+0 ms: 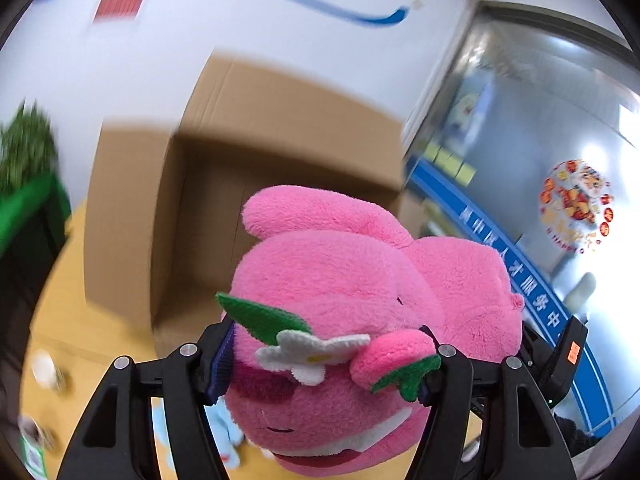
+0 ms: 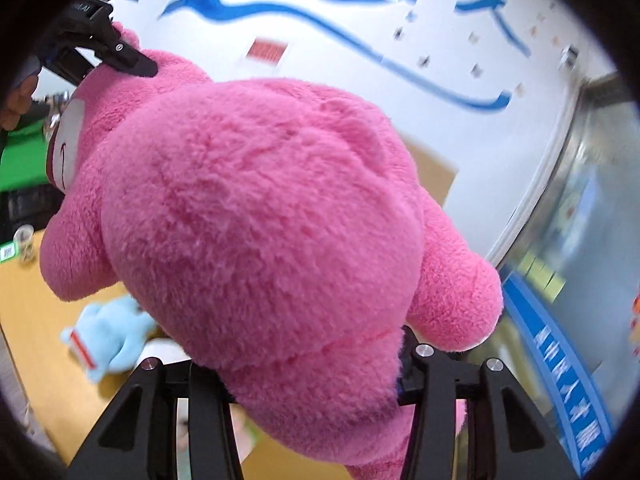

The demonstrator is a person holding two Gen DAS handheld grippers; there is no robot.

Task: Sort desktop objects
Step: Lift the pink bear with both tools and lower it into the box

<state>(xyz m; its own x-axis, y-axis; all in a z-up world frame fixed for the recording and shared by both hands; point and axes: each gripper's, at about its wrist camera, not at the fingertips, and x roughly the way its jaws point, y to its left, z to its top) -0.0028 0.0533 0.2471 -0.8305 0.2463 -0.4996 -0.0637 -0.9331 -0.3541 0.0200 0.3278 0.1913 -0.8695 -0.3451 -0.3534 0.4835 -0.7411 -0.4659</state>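
Note:
A big pink plush bear with a white flower and green leaf on its head hangs in the air between both grippers. My left gripper is shut on its head, above the open cardboard box. My right gripper is shut on the bear's lower body. In the right wrist view the left gripper shows at the upper left, clamped on the bear's head.
A light blue plush toy lies on the yellow-wood table. A small glass jar stands near the table's left edge by a green bin. A glass door is on the right.

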